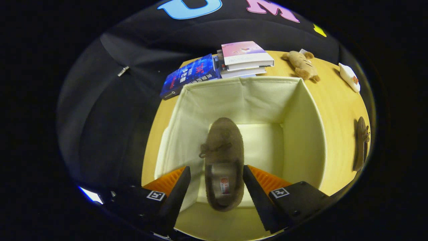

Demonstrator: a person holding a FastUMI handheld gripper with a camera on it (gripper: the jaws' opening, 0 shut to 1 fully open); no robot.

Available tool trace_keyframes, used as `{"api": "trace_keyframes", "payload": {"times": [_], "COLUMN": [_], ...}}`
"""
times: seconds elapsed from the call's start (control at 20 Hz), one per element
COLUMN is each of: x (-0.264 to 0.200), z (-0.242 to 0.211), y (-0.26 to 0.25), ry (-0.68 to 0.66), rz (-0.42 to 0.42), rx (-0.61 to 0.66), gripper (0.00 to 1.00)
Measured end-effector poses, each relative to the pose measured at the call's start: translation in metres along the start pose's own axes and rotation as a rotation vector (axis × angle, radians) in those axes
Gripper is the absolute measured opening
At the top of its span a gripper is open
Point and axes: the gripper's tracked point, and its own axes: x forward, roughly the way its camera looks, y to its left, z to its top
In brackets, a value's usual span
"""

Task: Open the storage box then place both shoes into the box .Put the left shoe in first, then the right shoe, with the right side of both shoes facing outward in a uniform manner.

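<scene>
The hand-held gripper (216, 180) is hanging over the open storage box (302, 134), its two fingers (179, 190) flanking the heel end of a brown suede moccasin (223, 157). Whether the fingers are pressing on the shoe or standing just clear of its sides cannot be told from here. The moccasin is pointing toe-first away from the gripper, its lace bow up and its lined opening facing the camera, sitting over the box's left half.

The box, a cream fabric cube with its top open, is standing on a light wooden table (337, 110), its pale floor showing to the right of the shoe.

Out by the table's right edge, the second brown moccasin (361, 144) is lying on its side, well apart from the box. Beyond the box's far wall, a blue book (189, 76) is lying at the table's far left corner beside a stack of books (245, 58) with a pink cover on top. Toward the far right, a tan plush toy (302, 65) is lying on the wood, and a white cap-like object (349, 77) is resting near the far right edge.
</scene>
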Motion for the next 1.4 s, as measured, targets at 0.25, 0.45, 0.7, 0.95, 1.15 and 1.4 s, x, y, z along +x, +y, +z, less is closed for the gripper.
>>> {"api": "trace_keyframes", "payload": {"times": [0.25, 0.45, 0.7, 0.95, 1.15, 1.4], "x": [-0.071, -0.122, -0.164, -0.184, -0.196, -0.194], "z": [0.041, 0.053, 0.050, 0.039, 0.033, 0.016], "y": [-0.032, -0.082, -0.172, -0.278, -0.370, -0.472], "ry": [-0.193, -0.312, -0.362, -0.363, -0.343, -0.282], "rz": [-0.008, -0.034, -0.093, -0.145, -0.216, -0.299], "rx": [-0.080, -0.124, -0.165, -0.131, -0.111, -0.135], "gripper": [0.99, 0.98, 0.99, 0.99, 0.99, 0.99]}}
